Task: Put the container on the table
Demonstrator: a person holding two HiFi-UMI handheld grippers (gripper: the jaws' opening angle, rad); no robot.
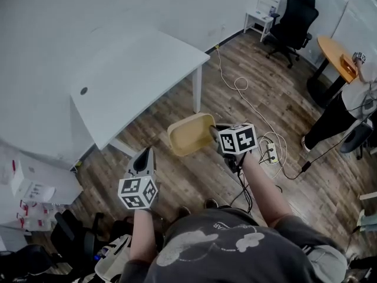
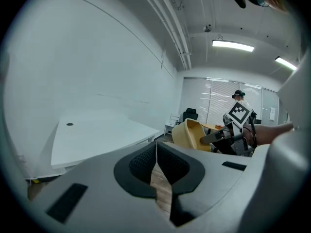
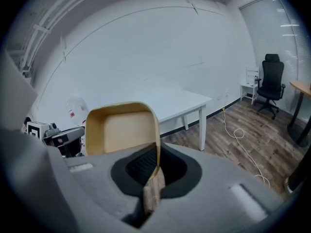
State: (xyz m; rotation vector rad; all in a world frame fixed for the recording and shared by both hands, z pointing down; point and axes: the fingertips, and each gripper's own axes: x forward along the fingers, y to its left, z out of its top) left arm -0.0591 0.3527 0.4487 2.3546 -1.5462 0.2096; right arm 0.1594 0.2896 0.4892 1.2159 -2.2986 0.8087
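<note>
No word, brand or number can be read. Cubes on the left gripper (image 1: 143,155) and right gripper (image 1: 214,133) bear only black-and-white square markers. The shirt (image 1: 218,240) print and the red-marked boxes (image 1: 29,190) are too small to make out.

White walls (image 1: 59,28) surround a wood-plank floor (image 1: 194,178) and a black office chair (image 1: 294,19).

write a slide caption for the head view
Right gripper shut on the rim of the tan container, short of the white table; left gripper shut, empty.
</note>
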